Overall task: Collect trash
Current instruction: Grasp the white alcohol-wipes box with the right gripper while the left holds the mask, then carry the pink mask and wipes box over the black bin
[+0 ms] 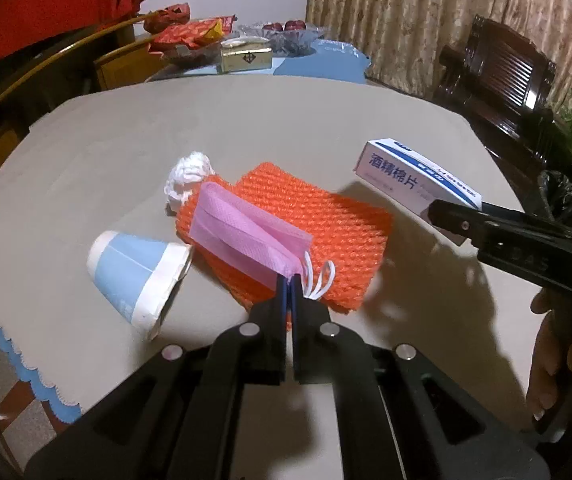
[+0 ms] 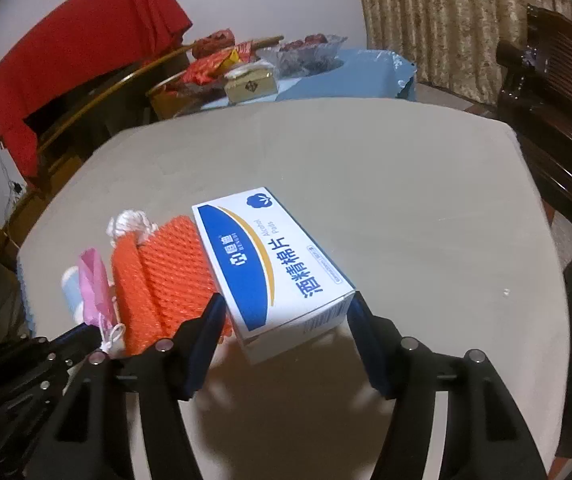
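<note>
Trash lies scattered on the tabletop (image 1: 86, 152), and both grippers are already on pieces of it. From the left: a blue paper cup (image 1: 134, 276) lies on its side, just left of the left gripper (image 1: 291, 285), mouth toward the camera. Beyond it sits a white tissue wad (image 1: 188, 178), touching the far corner of an orange foam net (image 1: 318, 224). The left gripper's fingers are closed on the near end of a pink mask (image 1: 242, 236), which slants away and to the left from the tips, ear loops dangling beside them; it hangs over the net.

To the right, the white-and-blue box (image 2: 278, 268) sits between the fingers of the right gripper (image 2: 286, 316). Its long axis runs away from the fingers and slightly left; the pads flank its near end across the short width. The box's near end appears raised off the tabletop, with shadow beneath, so the fingers seem to be gripping it, though the left pad's contact is not clear.

A black-lined bin (image 1: 562, 196), partly visible, stands off the tabletop's right edge, nearer the right gripper, which looks the likelier to reach it first.
</note>
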Available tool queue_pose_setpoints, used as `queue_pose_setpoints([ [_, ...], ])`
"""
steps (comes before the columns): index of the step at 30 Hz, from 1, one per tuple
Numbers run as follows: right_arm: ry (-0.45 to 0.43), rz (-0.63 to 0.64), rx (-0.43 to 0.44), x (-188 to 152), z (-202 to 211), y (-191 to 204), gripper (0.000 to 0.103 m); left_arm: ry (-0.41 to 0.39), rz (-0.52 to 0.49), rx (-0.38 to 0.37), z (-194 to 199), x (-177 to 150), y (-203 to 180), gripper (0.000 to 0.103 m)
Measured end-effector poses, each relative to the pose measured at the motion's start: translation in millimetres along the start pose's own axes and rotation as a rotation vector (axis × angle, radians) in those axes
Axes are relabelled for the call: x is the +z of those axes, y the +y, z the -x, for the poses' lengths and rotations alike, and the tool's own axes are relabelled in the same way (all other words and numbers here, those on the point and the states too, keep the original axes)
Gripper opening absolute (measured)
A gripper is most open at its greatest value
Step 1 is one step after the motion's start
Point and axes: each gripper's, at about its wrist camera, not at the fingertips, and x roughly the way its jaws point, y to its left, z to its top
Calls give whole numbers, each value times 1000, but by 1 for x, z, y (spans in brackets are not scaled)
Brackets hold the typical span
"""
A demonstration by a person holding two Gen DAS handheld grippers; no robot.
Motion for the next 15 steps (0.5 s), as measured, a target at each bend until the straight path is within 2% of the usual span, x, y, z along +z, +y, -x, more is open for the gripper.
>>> queue_pose_setpoints([
  [15, -102, -29, -27, 11, 87, -9, 61, -70, -8, -14, 56, 5, -25, 1],
])
